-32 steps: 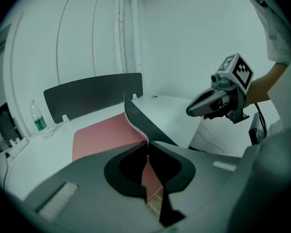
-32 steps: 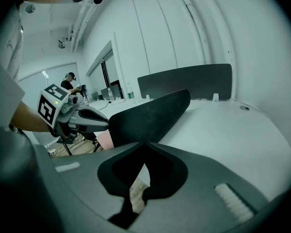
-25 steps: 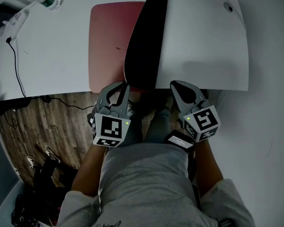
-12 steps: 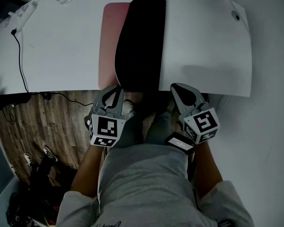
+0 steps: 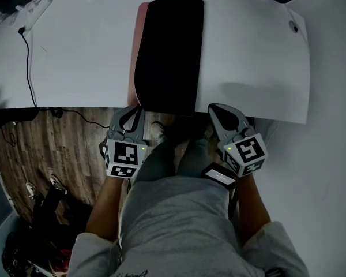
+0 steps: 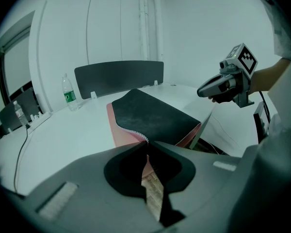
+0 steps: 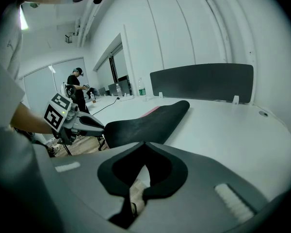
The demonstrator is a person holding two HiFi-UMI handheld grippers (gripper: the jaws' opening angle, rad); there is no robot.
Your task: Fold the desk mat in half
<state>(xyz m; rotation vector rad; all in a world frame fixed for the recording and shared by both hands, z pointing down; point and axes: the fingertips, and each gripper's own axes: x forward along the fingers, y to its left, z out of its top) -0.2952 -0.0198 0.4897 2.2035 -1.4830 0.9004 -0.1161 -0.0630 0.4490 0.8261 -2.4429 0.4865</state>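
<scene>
Both closed: left hand-held gripper [image 5: 139, 109] pinches the desk mat [image 5: 167, 51] corner, right hand-held gripper [image 5: 212, 107] empty alongside.

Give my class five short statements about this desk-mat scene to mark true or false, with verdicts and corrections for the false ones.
1. The desk mat shows mostly its black side, with a pink strip along one edge. True.
2. The right tongs grip the mat. False: they are shut on nothing, off to the mat's right.
3. A water bottle stands on the table. True.
4. The table is dark brown. False: it is white.
5. The left tongs are shut on the mat's near corner. True.
</scene>
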